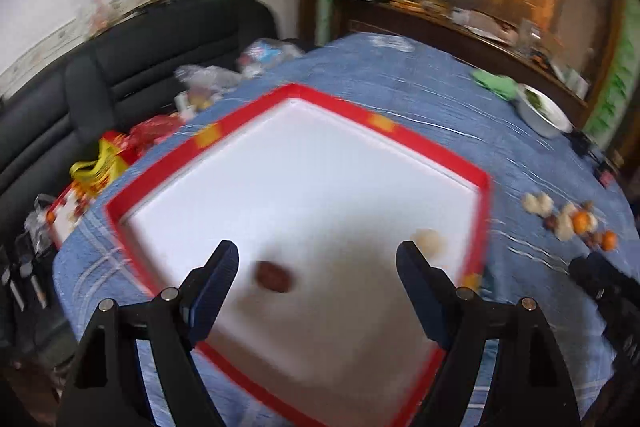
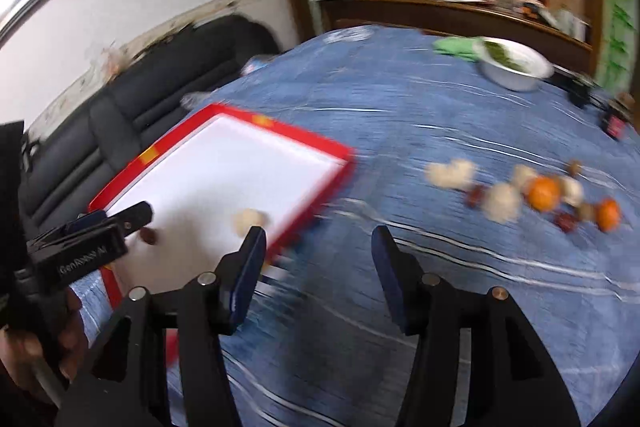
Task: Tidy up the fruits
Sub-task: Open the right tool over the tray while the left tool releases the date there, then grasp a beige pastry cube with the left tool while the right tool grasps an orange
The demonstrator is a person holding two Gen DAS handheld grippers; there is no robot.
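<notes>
Two fruits are already set inside the red-rimmed white tray (image 1: 400,135): a dark reddish-brown date (image 1: 273,277) near its middle front and a pale round fruit (image 1: 427,242) close to the right rim. The left tongs (image 1: 316,267) are spread wide above the tray with nothing between the pads, and the date lies loose on the white floor below them. The right tongs (image 2: 318,247) are spread as well and empty, held over the bare blue cloth of the counter (image 2: 400,99) just beside the tray's right edge. The rest of the fruit is left in a loose row (image 2: 520,195) on the cloth, well apart from the tray: pale lumps, two orange ones and several small dark ones, some touching. That side is judged to be the right tongs' next errand. Open cloth lies between tray and row, so a clear path is offered. A white bowl (image 2: 516,67) of greens stands far behind, out of the way
</notes>
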